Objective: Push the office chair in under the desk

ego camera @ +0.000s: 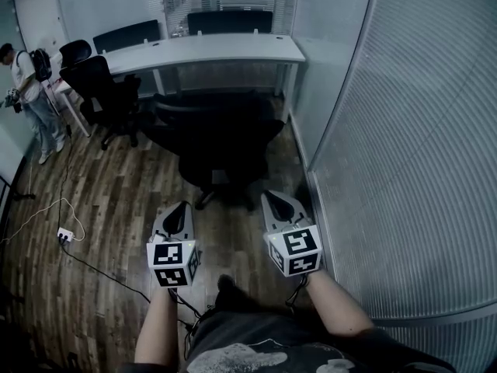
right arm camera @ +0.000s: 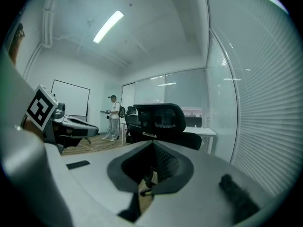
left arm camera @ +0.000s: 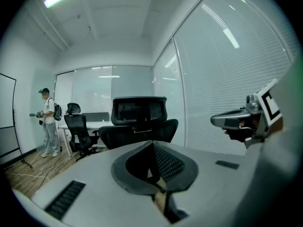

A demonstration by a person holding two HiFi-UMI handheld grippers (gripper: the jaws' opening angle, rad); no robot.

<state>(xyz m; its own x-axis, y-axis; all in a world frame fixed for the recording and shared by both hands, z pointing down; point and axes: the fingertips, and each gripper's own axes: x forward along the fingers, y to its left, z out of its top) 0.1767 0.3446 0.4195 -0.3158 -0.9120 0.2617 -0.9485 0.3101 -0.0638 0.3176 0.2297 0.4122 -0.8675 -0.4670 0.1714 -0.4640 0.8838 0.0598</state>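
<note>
Approach step: the left tongs (ego camera: 183, 207) and right tongs (ego camera: 272, 197) were held clenched, empty. The office chair (ego camera: 213, 134) was seen ahead, short of the bench (ego camera: 210, 49). Backrest contact was judged next.

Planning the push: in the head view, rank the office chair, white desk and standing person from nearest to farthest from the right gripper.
1. office chair, straight ahead of the right gripper.
2. white desk, beyond the chair, along the window.
3. person, far left, past the desk's left end.
</note>
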